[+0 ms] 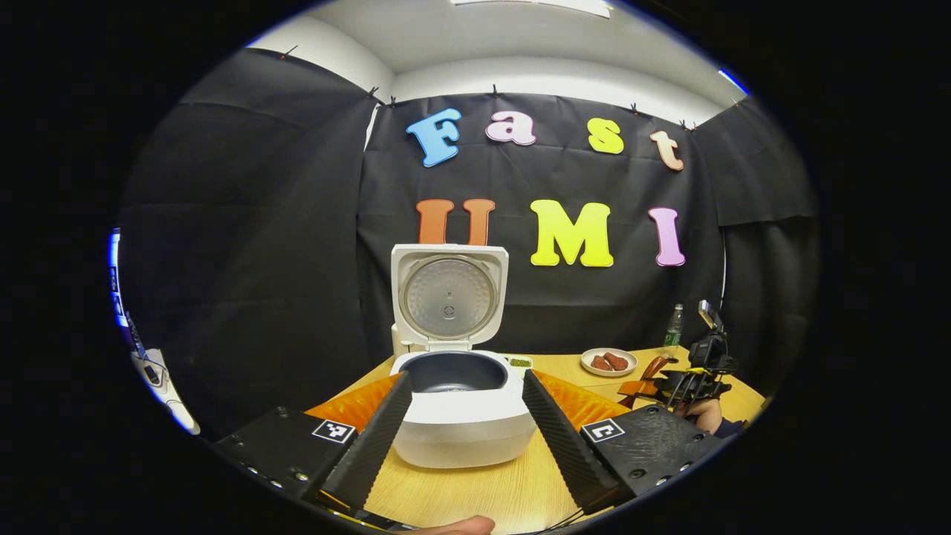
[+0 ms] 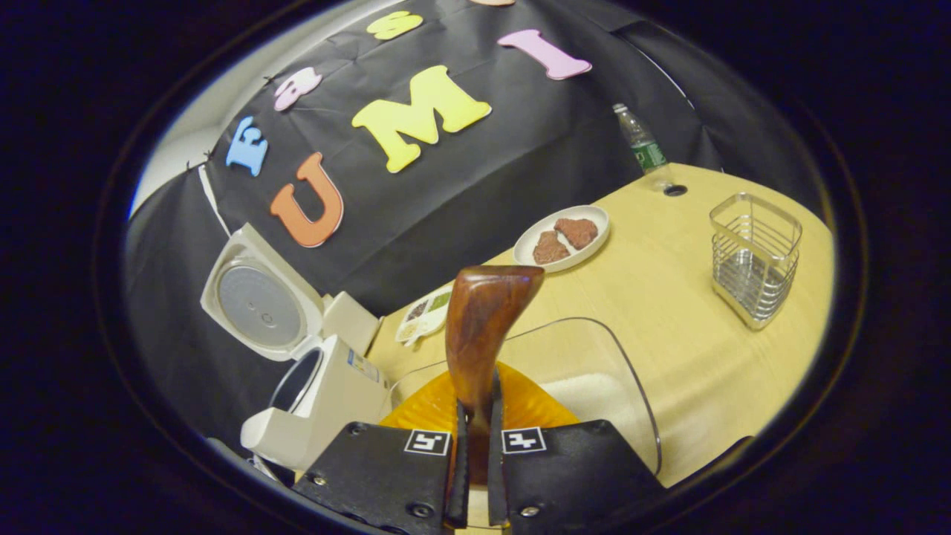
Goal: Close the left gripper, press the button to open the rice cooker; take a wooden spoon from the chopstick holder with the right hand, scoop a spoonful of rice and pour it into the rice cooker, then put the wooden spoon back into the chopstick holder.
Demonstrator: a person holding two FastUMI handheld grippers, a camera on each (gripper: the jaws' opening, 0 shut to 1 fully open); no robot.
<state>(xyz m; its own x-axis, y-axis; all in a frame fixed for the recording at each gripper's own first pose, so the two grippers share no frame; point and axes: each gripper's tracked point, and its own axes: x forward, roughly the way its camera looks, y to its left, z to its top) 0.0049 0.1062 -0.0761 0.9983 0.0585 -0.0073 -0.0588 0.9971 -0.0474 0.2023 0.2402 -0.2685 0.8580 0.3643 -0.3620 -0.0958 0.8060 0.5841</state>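
1. My right gripper [image 2: 475, 438] is clamped on the wooden spoon [image 2: 483, 327], fingers pressing both sides of it, over a clear container [image 2: 594, 357].
2. My left gripper [image 1: 464, 427] has its fingers spread apart, facing the rice cooker [image 1: 461, 401], lid [image 1: 449, 297] up.
3. Chopstick holder [image 2: 754, 256] stands on the table [image 2: 669, 312], well apart from the spoon.
4. Plate [image 2: 561, 238] and bottle [image 2: 643, 148] sit near the wall.

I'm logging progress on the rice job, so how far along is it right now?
Done: the rice cooker stands open, its lid raised. In hand: the right gripper is shut on the wooden spoon, above the clear rice container; the chopstick holder holds no spoon. Left: scooping, pouring into the cooker, returning the spoon. The left gripper is open.
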